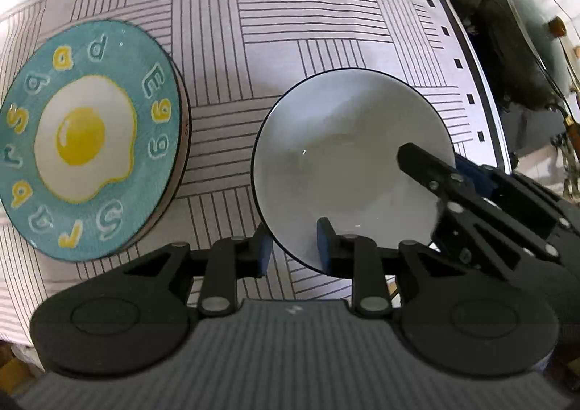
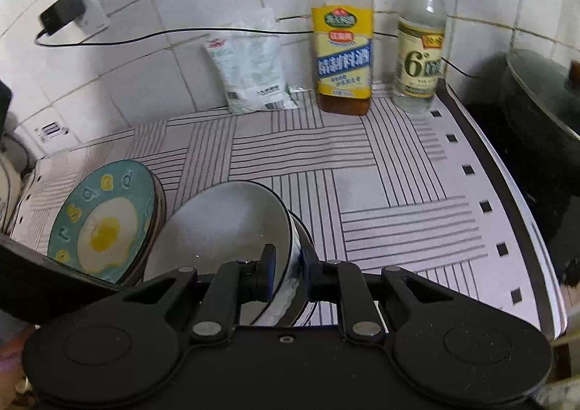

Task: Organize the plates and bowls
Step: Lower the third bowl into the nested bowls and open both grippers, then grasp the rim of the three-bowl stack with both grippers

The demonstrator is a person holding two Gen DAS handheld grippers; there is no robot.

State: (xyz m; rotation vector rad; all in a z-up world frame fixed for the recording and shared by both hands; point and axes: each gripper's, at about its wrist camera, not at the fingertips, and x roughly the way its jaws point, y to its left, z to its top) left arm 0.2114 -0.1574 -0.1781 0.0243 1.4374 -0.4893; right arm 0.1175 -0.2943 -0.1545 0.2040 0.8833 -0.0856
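A white bowl with a dark rim sits on the striped cloth; it also shows in the right wrist view. My left gripper is open, its jaws standing either side of the bowl's near rim, one pad inside and one outside. My right gripper is shut on the bowl's right rim, and its fingers reach into the bowl from the right. A teal plate with a fried-egg design lies on a stack to the left, also seen in the right wrist view.
Two bottles and a white bag stand at the tiled back wall. A dark pot with a glass lid sits beyond the cloth's right edge. A cable and plug hang on the wall at left.
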